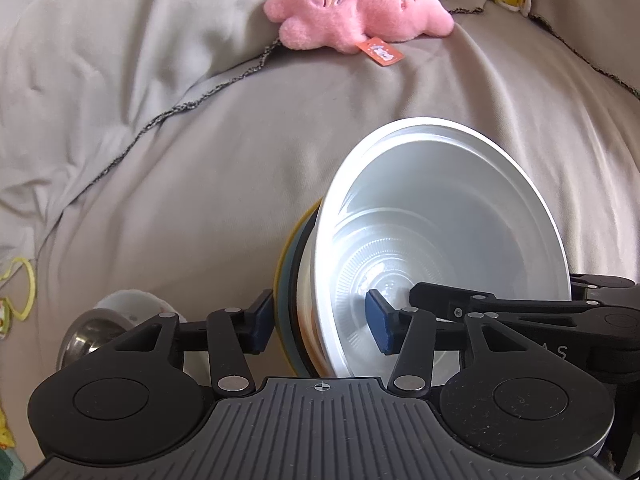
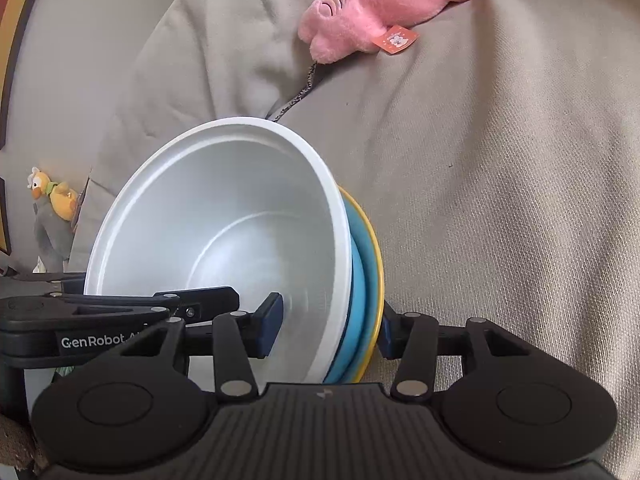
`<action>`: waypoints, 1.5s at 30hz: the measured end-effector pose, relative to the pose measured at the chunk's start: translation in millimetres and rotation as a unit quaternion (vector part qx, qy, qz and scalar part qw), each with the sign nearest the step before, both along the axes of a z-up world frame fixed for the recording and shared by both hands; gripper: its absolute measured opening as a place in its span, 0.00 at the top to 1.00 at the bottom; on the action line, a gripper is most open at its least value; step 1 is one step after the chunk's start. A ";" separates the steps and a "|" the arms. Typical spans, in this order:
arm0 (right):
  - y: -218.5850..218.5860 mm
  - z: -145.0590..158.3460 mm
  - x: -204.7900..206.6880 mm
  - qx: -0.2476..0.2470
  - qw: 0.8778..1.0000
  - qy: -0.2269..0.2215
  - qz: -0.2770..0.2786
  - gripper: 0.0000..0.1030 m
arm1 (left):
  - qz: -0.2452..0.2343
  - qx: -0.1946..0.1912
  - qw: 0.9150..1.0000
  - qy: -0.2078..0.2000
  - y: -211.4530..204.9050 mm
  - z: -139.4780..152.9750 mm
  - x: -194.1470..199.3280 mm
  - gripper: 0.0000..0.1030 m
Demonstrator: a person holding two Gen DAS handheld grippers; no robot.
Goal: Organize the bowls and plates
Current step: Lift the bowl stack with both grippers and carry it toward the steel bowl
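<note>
In the right wrist view, the right hand-held gripper point(image 2: 328, 324) at 6 o'clock pinches the edge of the nested stack. One pad is inside the white bowl point(image 2: 224, 216) and the other is behind the yellow plate point(image 2: 378, 248), with the blue plate point(image 2: 362, 264) sandwiched between. The stack stands tilted up on its edge over the grey cloth cover point(image 2: 500, 200) rather than lying flat, and its mouth faces 10 o'clock. In the left wrist view, the left hand-held gripper point(image 1: 320, 320) straddles the opposite edge. Its jaws are spread wide, the outer pad just beside the yellow rim and the inner pad apparently free of the bowl wall. The white bowl looks like thin, light plastic that would flex under a hard squeeze, and its smooth wall is likely slippery. The plates beneath seem stiffer, and nothing locks the three together, so they could slide apart when tipped. The best hold is probably across all three rims at once, at opposite edges. At 8 o'clock in the left view a steel bowl point(image 1: 86, 336) sits by a small white one point(image 1: 132, 300), both likely heavier. Farther off at 12 o'clock lies a pink plush toy point(image 1: 360, 8).
</note>
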State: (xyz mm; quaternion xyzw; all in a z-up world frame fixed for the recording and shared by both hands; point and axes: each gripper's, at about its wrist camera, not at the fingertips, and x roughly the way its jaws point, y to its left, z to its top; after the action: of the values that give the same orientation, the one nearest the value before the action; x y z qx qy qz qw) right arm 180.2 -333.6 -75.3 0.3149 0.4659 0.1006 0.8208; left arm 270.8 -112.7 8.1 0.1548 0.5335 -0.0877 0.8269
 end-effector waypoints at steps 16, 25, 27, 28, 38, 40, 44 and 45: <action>-0.4 4.8 6.8 -0.010 1.000 0.001 0.005 0.52 | -0.004 -0.016 1.000 -0.011 4.8 -4.4 0.2 0.50; -0.3 5.6 5.7 -0.022 1.000 -0.004 -0.008 0.52 | 0.005 -0.026 1.000 -0.015 9.4 -6.3 5.3 0.48; 2.0 5.0 6.5 -0.011 1.000 -0.003 0.003 0.53 | 0.008 -0.031 0.999 -0.015 11.5 -6.1 6.0 0.49; 3.9 4.4 6.4 -0.008 1.000 -0.001 0.006 0.53 | 0.010 -0.033 0.999 -0.014 12.8 -6.3 6.4 0.49; 5.3 3.4 6.6 -0.007 1.000 -0.002 0.005 0.53 | 0.008 -0.032 0.999 -0.016 11.8 -5.4 4.3 0.49; 4.0 2.1 6.9 -0.001 1.000 0.000 0.005 0.53 | 0.010 -0.032 0.999 -0.016 12.5 -5.3 4.6 0.50; 1.2 -3.5 10.7 0.017 1.000 0.011 0.001 0.53 | 0.011 -0.031 0.999 -0.016 12.7 -4.2 4.9 0.51; 0.7 -4.8 11.8 0.021 1.000 0.012 0.000 0.53 | 0.010 -0.031 0.999 -0.016 12.7 -4.1 4.7 0.51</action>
State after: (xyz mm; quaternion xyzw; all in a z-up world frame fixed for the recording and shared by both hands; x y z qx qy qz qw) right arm 192.0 -332.9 -80.1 0.3333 0.4738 0.1066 0.8081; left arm 275.5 -100.0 4.0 0.1254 0.5187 -0.0929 0.8406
